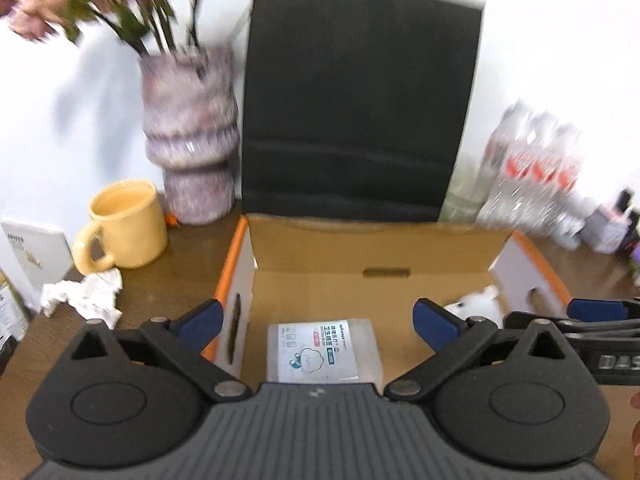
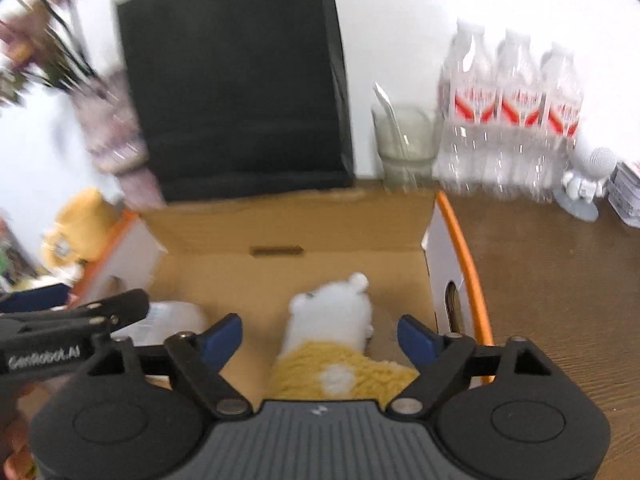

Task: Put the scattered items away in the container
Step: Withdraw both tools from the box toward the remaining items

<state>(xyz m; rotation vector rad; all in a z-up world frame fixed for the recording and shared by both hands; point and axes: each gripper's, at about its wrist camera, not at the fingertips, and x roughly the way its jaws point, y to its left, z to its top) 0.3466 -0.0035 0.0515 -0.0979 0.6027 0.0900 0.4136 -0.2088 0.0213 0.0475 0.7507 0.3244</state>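
Brown surface (image 1: 168, 264) left of the box (image 1: 236, 256) bears crumpled tissue (image 1: 86, 296), light, soft; pinch anywhere; both tools, left (image 1: 318, 320) and right (image 2: 320, 334), gape empty.

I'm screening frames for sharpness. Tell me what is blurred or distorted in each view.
Left wrist view: the flowers and water bottles are smeared by motion blur, while the cotton-swab box label stays fairly legible. Right wrist view: the vase and yellow mug are smeared; the plush toy is soft. Fisheye bends the cardboard box rim.
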